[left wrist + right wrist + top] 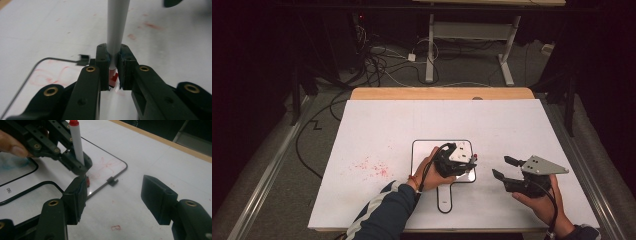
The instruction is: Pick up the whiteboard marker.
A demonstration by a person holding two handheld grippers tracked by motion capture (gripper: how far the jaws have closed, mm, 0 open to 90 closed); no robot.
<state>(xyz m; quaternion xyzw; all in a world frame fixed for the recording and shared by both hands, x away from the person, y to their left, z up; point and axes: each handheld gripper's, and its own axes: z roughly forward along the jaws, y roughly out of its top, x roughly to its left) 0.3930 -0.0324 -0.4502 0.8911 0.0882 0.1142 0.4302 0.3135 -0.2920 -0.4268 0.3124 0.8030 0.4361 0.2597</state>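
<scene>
Marker (77, 143), white-barrelled with a red end cap, stands nearly upright over the small handled whiteboard (424, 150), pinched low on its barrel by the left tool (451, 159), whose two sides are pressed together on it. In the left gripper view the grey-white barrel (116, 27) rises from between the black fingers (102, 65), and a red tip (113, 76) shows just under them, close to the board; whether it touches the surface cannot be told. Faint red scribbles (105, 165) lie on the board near that tip, by its black-edged corner, where a little black clip (112, 181) sits on the rim. The right tool (503, 167) is held off the board's right side, apart from it, its two sides spread with nothing between them. Left of the board, a scatter of red specks (372, 167) stains the white counter (522, 125); beyond the board a wooden edge (442, 93) borders the sheet. The right gripper view brings in a small red outlined mark (115, 228) on the counter just off the board, and some black lettering (8, 190) near the board's handle, too small to read. A thumb (11, 145) shows on the left tool there.
</scene>
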